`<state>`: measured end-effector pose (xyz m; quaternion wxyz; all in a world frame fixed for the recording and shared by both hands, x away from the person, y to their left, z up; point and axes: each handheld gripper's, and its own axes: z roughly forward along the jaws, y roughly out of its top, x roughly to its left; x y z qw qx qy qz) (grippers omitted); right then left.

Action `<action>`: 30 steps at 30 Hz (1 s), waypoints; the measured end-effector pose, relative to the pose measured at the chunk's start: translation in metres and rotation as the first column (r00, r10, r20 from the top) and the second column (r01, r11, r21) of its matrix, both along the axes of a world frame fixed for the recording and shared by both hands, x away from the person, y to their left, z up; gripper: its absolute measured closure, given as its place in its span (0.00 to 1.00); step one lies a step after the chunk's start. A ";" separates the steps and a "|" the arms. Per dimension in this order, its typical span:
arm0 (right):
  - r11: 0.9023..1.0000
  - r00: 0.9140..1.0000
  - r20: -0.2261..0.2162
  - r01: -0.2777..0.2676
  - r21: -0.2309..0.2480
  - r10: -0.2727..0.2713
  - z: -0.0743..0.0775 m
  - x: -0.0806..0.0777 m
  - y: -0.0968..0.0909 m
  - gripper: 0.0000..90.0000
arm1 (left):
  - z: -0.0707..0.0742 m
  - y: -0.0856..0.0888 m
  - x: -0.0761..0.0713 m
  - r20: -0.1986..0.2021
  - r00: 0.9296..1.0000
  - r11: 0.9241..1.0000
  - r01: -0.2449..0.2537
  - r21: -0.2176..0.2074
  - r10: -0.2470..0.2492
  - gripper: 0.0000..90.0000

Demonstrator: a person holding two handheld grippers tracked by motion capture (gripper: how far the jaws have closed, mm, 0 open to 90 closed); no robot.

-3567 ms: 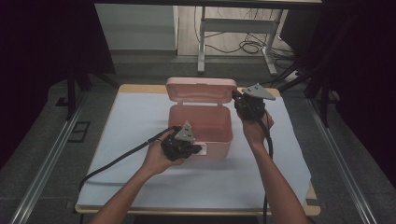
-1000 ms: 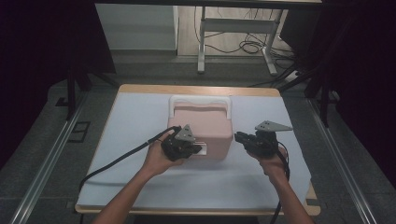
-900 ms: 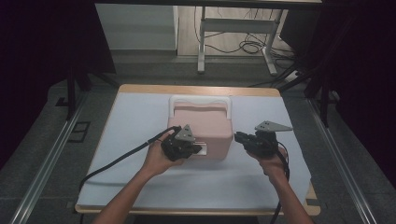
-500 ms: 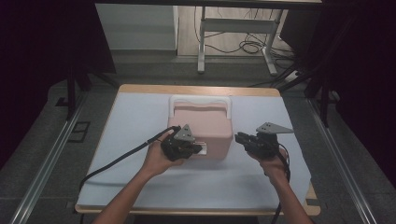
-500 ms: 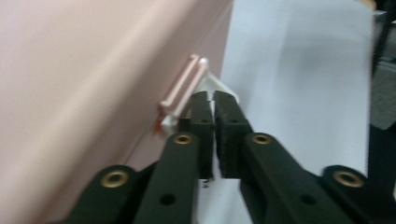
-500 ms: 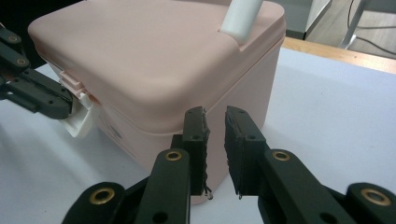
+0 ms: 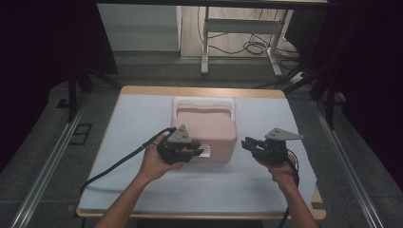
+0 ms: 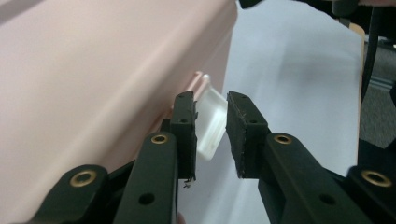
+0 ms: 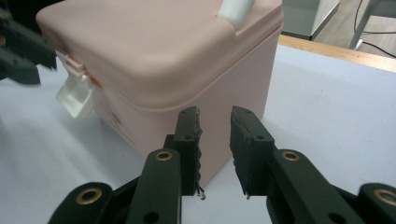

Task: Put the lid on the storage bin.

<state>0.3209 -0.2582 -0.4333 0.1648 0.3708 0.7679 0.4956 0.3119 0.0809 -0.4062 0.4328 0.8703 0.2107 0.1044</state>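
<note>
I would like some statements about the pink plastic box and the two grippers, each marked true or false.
1. The lid of the pink plastic box is closed. True.
2. The clear plastic latch lies between the left gripper jaws. True; they have just been opening.
3. The right gripper clamps the white carrying handle. False; its jaws are open beside the box, with nothing between them.
4. The box stands on bare wood. False; it stands on the pale blue table cover.

I have both forearms reaching in from the near edge. My left gripper (image 7: 194, 153) points right, its jaws just opening, a narrow gap between the pads. My right gripper (image 7: 248, 144) points left, jaws likewise just opening, nothing between them
</note>
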 end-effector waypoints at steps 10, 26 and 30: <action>0.999 1.000 -0.003 -0.023 -0.025 0.023 -0.010 -0.002 -0.003 0.70 | -0.010 0.038 -0.013 -0.005 0.997 0.997 -0.074 -0.034 0.074 0.72; 0.999 1.000 -0.005 -0.013 -0.038 0.013 -0.042 -0.011 -0.018 0.61 | -0.053 0.091 -0.026 -0.057 0.972 0.971 -0.231 -0.062 0.228 0.65; 0.997 1.000 -0.018 -0.001 -0.072 0.000 -0.052 -0.014 -0.024 0.60 | -0.066 0.099 -0.024 -0.081 0.963 0.964 -0.261 -0.058 0.256 0.64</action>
